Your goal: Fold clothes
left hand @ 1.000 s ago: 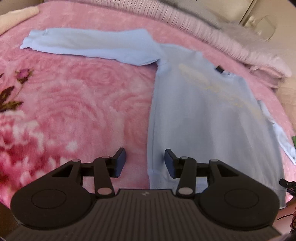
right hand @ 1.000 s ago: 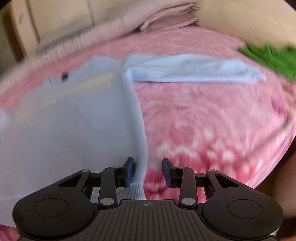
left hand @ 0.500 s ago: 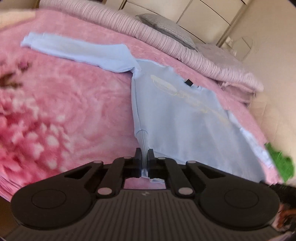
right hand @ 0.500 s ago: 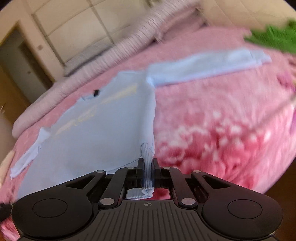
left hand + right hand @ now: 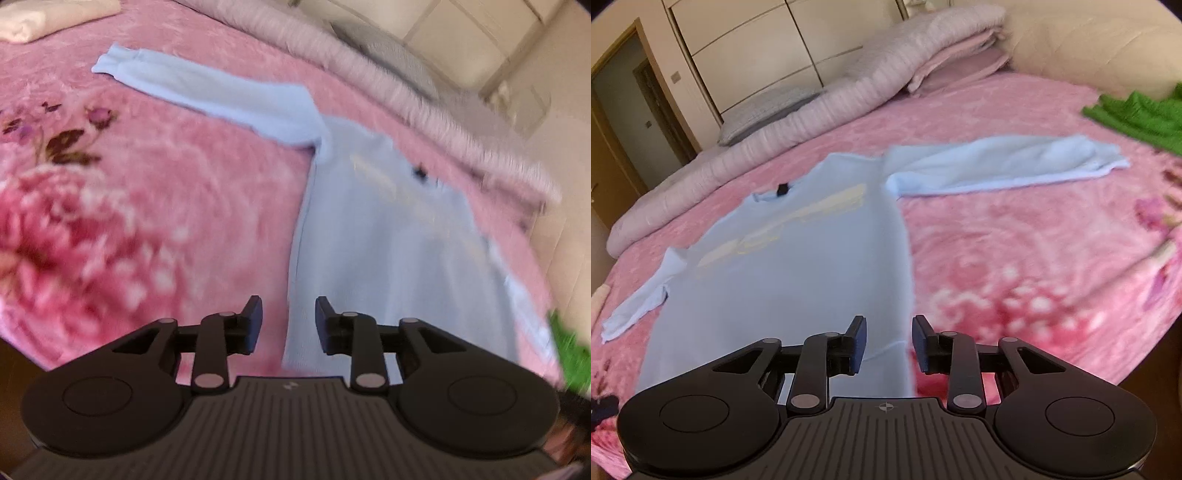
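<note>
- Hovering over the near edge of the bed, I hold my left claw (image 5: 288, 326) spread wide with nothing between its fingers; the hem corner of the light blue sweatshirt (image 5: 388, 251) lies just below and between them, its side seam running away from me.
- My right claw (image 5: 889, 345) is spread as well and grips nothing; the opposite hem corner of the sweatshirt (image 5: 798, 280) sits right under the gap, with the garment's edge passing between the fingers.
- The sweatshirt lies flat and face up on the pink floral blanket (image 5: 1015, 251), collar pointing away from me, pale yellow print across the chest.
- One sleeve (image 5: 1008, 166) stretches straight out to the right in the right wrist view; the other sleeve (image 5: 207, 88) stretches left in the left wrist view.
- A green garment (image 5: 1141, 114) lies beyond the right sleeve's cuff, apart from it.
- A folded cream cloth (image 5: 48, 16) rests at the far left corner of the blanket.
- A rolled pink quilt (image 5: 820, 114) runs along the far side of the bed behind the collar.
</note>
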### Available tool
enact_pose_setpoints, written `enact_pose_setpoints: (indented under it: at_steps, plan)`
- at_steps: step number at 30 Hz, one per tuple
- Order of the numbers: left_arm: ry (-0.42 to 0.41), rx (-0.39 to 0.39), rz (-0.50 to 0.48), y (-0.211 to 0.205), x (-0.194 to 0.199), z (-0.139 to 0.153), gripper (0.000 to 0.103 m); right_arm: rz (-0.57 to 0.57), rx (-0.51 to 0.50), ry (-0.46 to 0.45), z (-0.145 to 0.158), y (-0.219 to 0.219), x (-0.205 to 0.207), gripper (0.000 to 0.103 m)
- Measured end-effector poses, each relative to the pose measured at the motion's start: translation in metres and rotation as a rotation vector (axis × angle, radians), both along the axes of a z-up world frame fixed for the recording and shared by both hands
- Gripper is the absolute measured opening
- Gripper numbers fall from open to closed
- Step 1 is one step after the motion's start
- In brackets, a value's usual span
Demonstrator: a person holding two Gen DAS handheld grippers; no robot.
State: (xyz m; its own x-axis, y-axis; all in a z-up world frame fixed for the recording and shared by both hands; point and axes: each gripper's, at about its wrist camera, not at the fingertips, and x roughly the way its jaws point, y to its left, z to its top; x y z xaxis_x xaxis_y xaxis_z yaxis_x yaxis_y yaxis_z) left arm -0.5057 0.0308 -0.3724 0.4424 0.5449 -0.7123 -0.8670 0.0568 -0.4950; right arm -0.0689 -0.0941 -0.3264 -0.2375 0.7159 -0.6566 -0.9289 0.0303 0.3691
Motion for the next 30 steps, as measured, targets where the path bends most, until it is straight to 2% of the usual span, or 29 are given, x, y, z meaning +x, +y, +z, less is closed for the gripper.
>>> enact_pose_setpoints:
  at_steps: [5,10,17,23,25,28,29,30]
  plan:
    - [-0.112,-0.005,0.126,0.041,-0.03,-0.003,0.026,-0.029,-0.048,0.148,-0.018,0.029,-0.023,0.032]
    - [-0.22,-0.01,0.254,0.082,-0.058,-0.006,0.029,-0.06,-0.07,0.211,-0.023,0.084,-0.039,0.032]
    - [-0.292,-0.025,0.473,0.151,-0.085,-0.029,0.033,-0.028,-0.073,0.248,-0.024,0.168,-0.066,0.032]
    - [-0.348,-0.032,0.651,0.208,-0.106,-0.047,0.033,-0.025,-0.08,0.263,-0.037,0.189,-0.073,0.032]
    - [-0.321,-0.005,0.663,0.219,-0.104,-0.048,0.031,-0.034,-0.088,0.255,-0.042,0.188,-0.069,0.032]
    - [-0.265,0.028,0.669,0.232,-0.098,-0.047,0.021,-0.055,-0.094,0.247,-0.046,0.186,-0.06,0.032]
    - [-0.246,0.038,0.664,0.235,-0.096,-0.046,0.003,-0.062,-0.094,0.247,-0.046,0.185,-0.056,0.032]
    - [-0.227,0.05,0.655,0.237,-0.093,-0.044,0.002,-0.071,-0.092,0.246,-0.046,0.184,-0.052,0.032]
